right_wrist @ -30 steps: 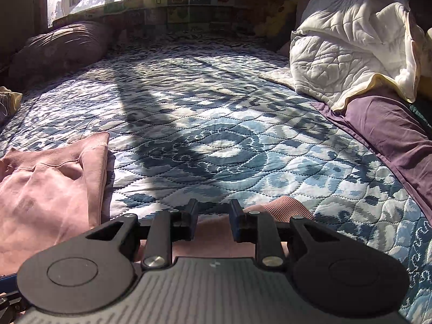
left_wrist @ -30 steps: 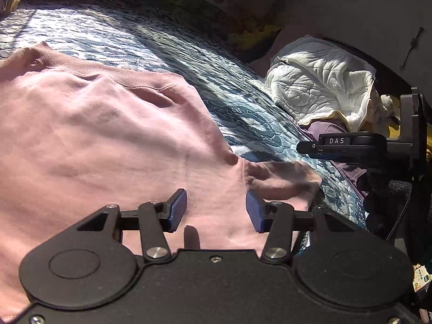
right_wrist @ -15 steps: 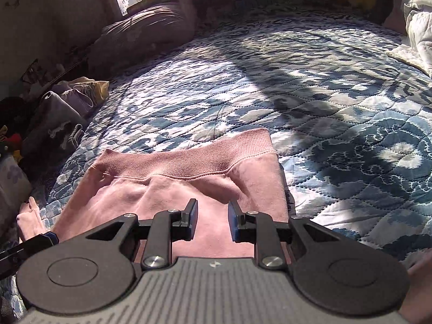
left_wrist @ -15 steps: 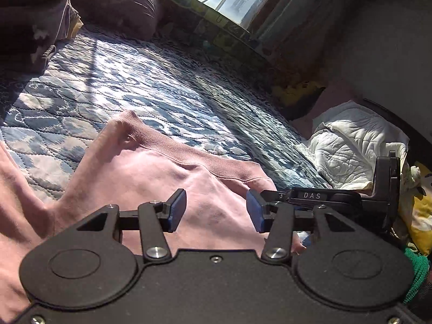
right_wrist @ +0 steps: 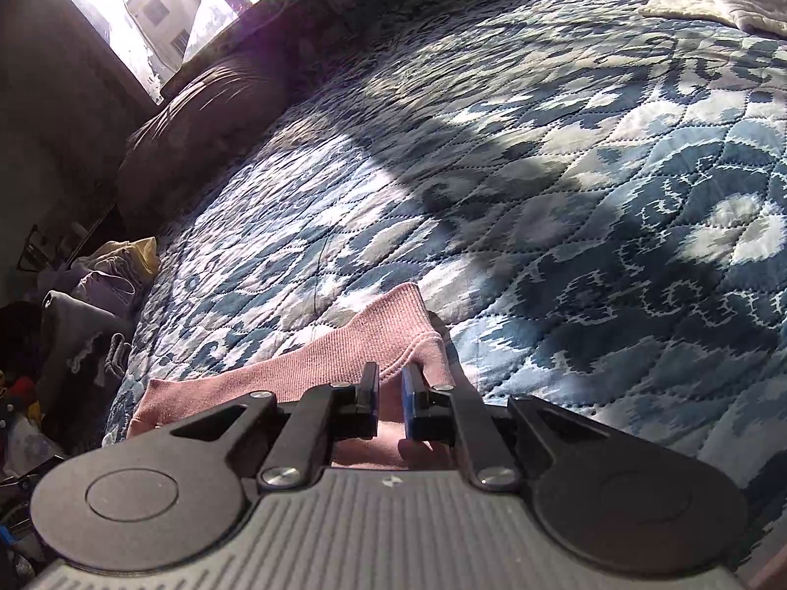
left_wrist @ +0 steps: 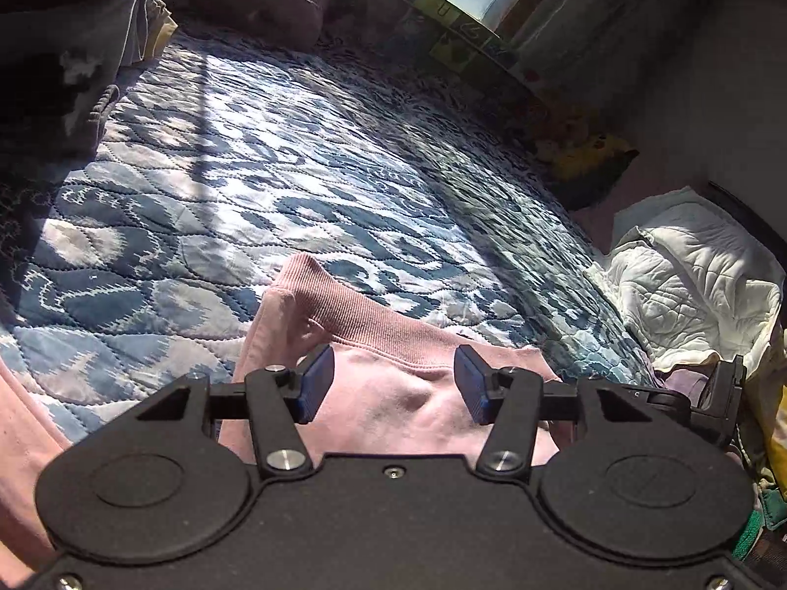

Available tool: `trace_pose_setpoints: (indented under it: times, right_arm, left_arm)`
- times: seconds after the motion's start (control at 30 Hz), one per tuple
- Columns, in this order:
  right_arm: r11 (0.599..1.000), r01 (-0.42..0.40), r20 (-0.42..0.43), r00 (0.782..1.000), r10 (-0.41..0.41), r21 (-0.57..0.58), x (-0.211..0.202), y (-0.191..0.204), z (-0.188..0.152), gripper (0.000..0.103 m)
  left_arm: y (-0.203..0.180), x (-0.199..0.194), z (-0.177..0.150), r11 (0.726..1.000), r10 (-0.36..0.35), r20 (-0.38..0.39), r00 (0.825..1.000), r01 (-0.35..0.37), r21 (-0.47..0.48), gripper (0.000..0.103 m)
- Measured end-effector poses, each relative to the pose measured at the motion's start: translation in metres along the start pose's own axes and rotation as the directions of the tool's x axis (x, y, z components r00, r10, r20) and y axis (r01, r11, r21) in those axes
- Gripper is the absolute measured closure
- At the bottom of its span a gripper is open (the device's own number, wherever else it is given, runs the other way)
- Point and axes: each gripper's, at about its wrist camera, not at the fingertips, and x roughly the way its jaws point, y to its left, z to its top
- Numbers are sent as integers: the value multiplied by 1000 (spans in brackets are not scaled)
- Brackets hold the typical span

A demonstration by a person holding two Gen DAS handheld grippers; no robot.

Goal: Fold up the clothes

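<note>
I had the pink sweatshirt lying on the quilted bed, its ribbed hem running crosswise in front of both my tools, roughly from nine to three o'clock. In my left view the hem sat at twelve o'clock just beyond my left gripper, and the cloth lay under and between the fingers, which stood wide apart and gripped nothing that I could see. In my right view the hem's corner rose at twelve o'clock, right at the tips of my right gripper. Those fingers were drawn narrow, with pink fabric showing in the slim gap; it looked like a pinch on the sweatshirt near that corner, though whether the pads truly bit the cloth I could not tell for certain. I judged my right hand the nearer to the hem's end, so the fold would turn on carrying that corner across the hem's long axis while my left closed on the other part.
</note>
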Motion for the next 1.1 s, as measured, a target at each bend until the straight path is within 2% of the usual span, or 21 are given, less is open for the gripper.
trace_pose_setpoints:
  times: [0.03,0.07,0.1,0.17,0.23,0.27,0.37,0.4,0.43,0.47,0.5,0.53,0.57,0.6,0.67,0.73,0.83,0.93,1.03,1.1]
  right_arm:
    - [999,5,-11,1000,-5,34,6,-10,0,103]
    - [995,-24,-9,1000,24,96,8,-22,-1,103]
    - [988,-49,-6,999,50,149,9,-32,-2,103]
    - [987,-55,1,998,55,148,4,-31,-1,103]
    - [991,-57,12,998,56,118,-3,-26,1,102]
    - [990,-81,26,997,79,118,-5,-24,4,94]
    - [987,-110,45,993,105,116,0,-16,17,93]
    - [990,-78,37,997,74,114,5,-15,18,93]
    - [992,-49,27,999,46,118,10,-16,19,96]
    - [990,-24,13,1000,23,137,16,-21,17,103]
    - [987,-11,5,1000,10,160,19,-25,16,103]
    - [985,-14,13,1000,11,174,16,-26,16,103]
    - [989,-8,27,1000,4,148,8,-21,16,103]
    - [993,-4,46,999,-1,115,-1,-16,15,92]
    - [999,-30,107,994,25,39,-30,-4,6,87]
    - [998,-64,125,990,63,0,-55,4,-12,85]
    - [989,-71,112,990,86,-129,-82,31,-50,85]
    - [958,-84,87,990,111,-274,-96,75,-99,85]
    - [899,-96,50,990,129,-427,-96,129,-149,85]
    - [853,-131,12,987,159,-505,-92,164,-176,85]
  left_arm:
    - [12,14,4,999,19,-36,999,-20,-27,50]
    - [23,27,8,998,37,-72,997,-41,-53,50]
    - [35,41,12,995,54,-108,993,-63,-78,58]
    - [54,64,20,988,81,-173,982,-102,-117,55]
    - [48,56,29,992,68,-173,983,-86,-93,55]
    - [45,56,33,995,41,-151,988,-55,-86,54]
    - [40,61,44,997,-20,-107,994,12,-78,52]
    - [42,71,44,997,-16,-118,993,7,-80,48]
    - [49,84,42,996,26,-166,986,-41,-82,49]
    - [54,93,40,994,56,-198,979,-74,-83,62]
    - [56,90,43,994,45,-188,981,-64,-91,62]
    - [58,80,47,993,32,-184,982,-52,-102,62]
    - [63,58,49,995,19,-146,989,-33,-95,55]
    - [68,36,51,996,5,-109,994,-15,-87,50]
    - [79,-9,54,997,-23,-34,999,20,-69,49]
    - [91,-53,55,998,-44,38,998,46,-51,49]
    - [119,-121,33,998,45,94,995,-41,-50,49]
    - [146,-167,0,984,178,127,976,-173,-52,49]
    - [175,-193,-29,968,230,137,963,-213,-131,49]
    - [189,-198,-41,960,233,130,964,-206,-189,49]
